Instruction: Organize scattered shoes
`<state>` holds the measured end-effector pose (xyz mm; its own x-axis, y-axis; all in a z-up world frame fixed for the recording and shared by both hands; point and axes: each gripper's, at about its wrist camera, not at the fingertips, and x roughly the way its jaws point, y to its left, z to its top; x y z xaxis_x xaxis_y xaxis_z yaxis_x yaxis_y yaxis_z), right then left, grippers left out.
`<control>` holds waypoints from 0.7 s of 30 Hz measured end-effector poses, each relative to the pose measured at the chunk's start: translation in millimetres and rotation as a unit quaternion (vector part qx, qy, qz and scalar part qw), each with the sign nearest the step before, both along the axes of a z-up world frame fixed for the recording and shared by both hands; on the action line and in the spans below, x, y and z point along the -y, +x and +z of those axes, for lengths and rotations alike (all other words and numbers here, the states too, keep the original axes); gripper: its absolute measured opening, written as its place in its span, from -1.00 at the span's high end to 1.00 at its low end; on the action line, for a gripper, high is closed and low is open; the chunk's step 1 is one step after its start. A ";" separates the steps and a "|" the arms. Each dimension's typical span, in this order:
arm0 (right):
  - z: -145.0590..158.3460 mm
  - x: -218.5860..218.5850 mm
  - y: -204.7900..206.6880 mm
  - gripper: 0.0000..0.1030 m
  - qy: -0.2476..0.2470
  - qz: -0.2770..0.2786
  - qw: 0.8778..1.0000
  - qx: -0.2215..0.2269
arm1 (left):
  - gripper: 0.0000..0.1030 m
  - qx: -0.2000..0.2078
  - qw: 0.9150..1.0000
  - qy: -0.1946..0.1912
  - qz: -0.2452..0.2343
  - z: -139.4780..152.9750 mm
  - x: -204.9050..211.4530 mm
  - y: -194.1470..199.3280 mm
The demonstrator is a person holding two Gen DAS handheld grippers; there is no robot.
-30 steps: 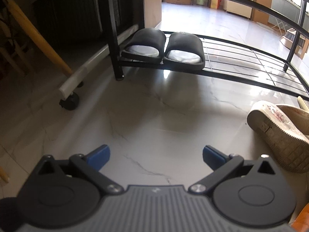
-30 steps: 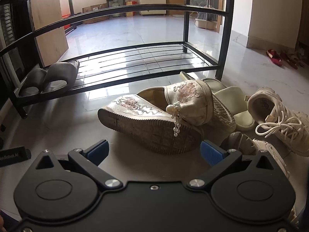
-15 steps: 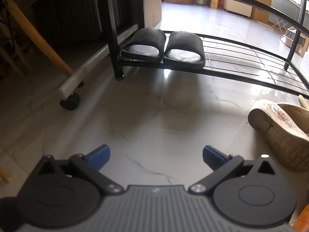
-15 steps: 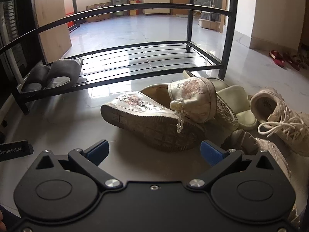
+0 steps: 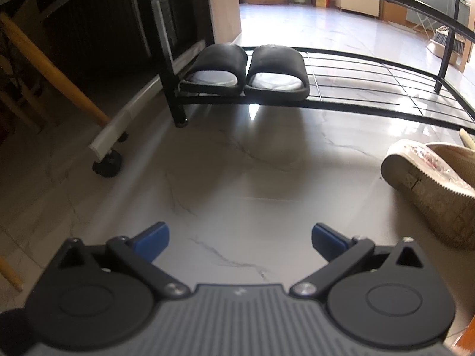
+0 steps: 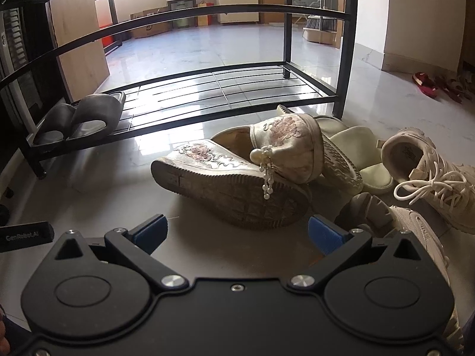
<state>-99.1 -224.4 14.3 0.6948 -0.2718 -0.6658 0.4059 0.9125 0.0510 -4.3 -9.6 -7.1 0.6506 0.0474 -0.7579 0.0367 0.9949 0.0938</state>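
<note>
Holding black slippers (image 5: 245, 72), shoe rack (image 5: 386, 109)

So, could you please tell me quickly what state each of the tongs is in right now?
Left tongs: open, holding nothing.
Right tongs: open, holding nothing.

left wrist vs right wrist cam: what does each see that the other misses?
Left wrist only: a wooden pole leaning at far left and a white rail with a black foot.

Right wrist only: white sneakers, pale green slippers, the second floral shoe with its pearl tassel, and red shoes by the wall.

Both: the black slippers on the rack's bottom shelf, and the tipped floral shoe. Left gripper and right gripper are open, empty.
</note>
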 end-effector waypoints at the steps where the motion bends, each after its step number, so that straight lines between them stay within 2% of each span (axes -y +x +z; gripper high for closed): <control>1: -1.3 -2.8 -5.6 -1.00 -0.011 0.005 1.000 0.010 | -0.99 -0.001 1.000 0.000 0.000 -0.1 0.1 0.3; 5: -10.6 -3.7 -8.7 -1.00 -0.053 0.026 0.998 0.024 | -0.99 -0.001 1.000 0.003 -0.001 -0.1 0.5 0.6; 11: -20.3 3.0 -7.4 -1.00 -0.051 0.023 0.998 0.024 | -0.99 -0.005 1.000 0.003 -0.003 -1.1 -0.3 0.9; 21: -16.7 -5.6 -19.3 -1.00 -0.094 -0.007 0.992 0.078 | -0.99 0.004 1.000 0.006 -0.022 -2.3 2.5 -2.6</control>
